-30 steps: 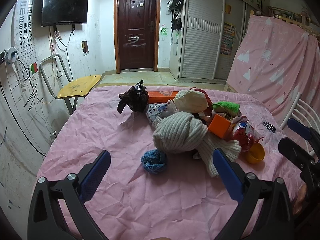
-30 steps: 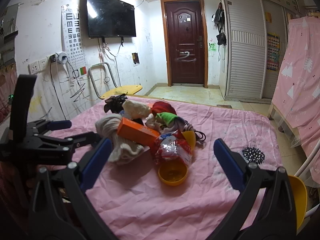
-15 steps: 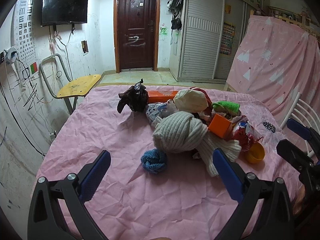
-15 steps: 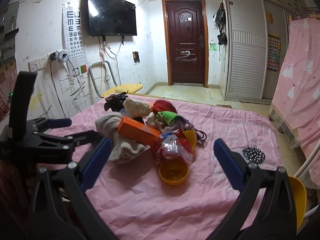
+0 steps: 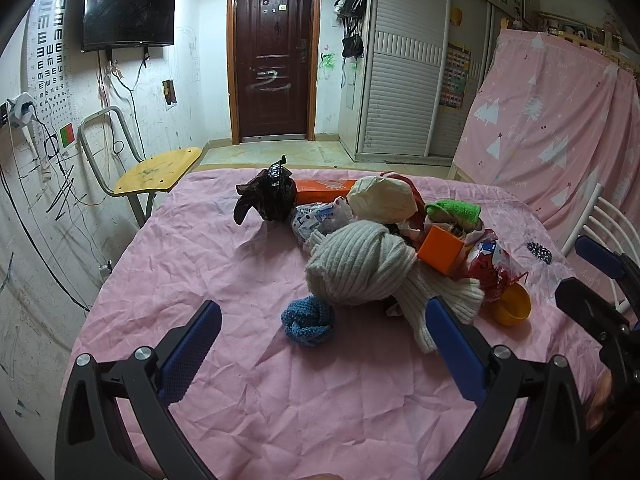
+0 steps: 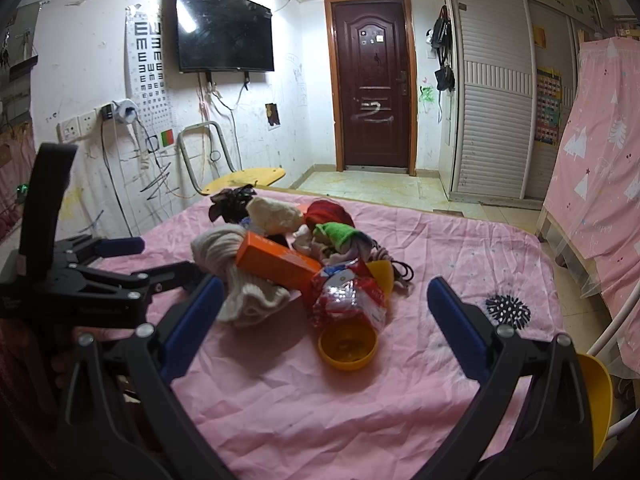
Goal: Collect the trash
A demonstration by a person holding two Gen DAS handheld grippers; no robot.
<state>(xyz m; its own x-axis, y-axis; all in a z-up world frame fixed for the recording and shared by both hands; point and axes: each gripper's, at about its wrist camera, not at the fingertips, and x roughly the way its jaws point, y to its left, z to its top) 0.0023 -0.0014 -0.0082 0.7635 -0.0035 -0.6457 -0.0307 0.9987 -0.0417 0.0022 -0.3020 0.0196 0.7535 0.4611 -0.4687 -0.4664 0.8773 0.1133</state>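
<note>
Currently we hold the left gripper (image 5: 324, 344) wide open and empty above the near part of the pink cloth (image 5: 192, 280); its blue, ribbed pads (image 5: 190, 352) sit on black plastic arms. We hold the right gripper (image 6: 320, 320) likewise spread apart with nothing between its jaws, low over the near edge of the same cloth. The cloth is thin and heavily creased.

Beyond the left gripper we see a small blue knit ball (image 5: 308, 320), touching a large grey ribbed knit bundle (image 5: 360, 264). Behind the bundle lies the trash: an orange box (image 5: 442, 248), a red foil wrapper (image 5: 486, 268), a crumpled printed packet (image 5: 320, 220) and a black plastic bag (image 5: 266, 196) at the far left of the pile. A second, long orange box (image 5: 324, 190) lies flat behind the bag. A cream cloth ball (image 5: 380, 200) and a green fuzzy cloth (image 5: 452, 210) rest on top of the pile.

Beyond the right gripper we see a round yellow plastic bowl (image 6: 347, 346), upright, just beside the wrapper. A black spiky brush (image 6: 508, 312) lies apart on the cloth to the right.

At the far left corner stands a chair (image 5: 156, 172) with a yellow seat and a metal tube frame. A dark door (image 5: 272, 52) and a wall screen (image 5: 128, 4) are well behind.
</note>
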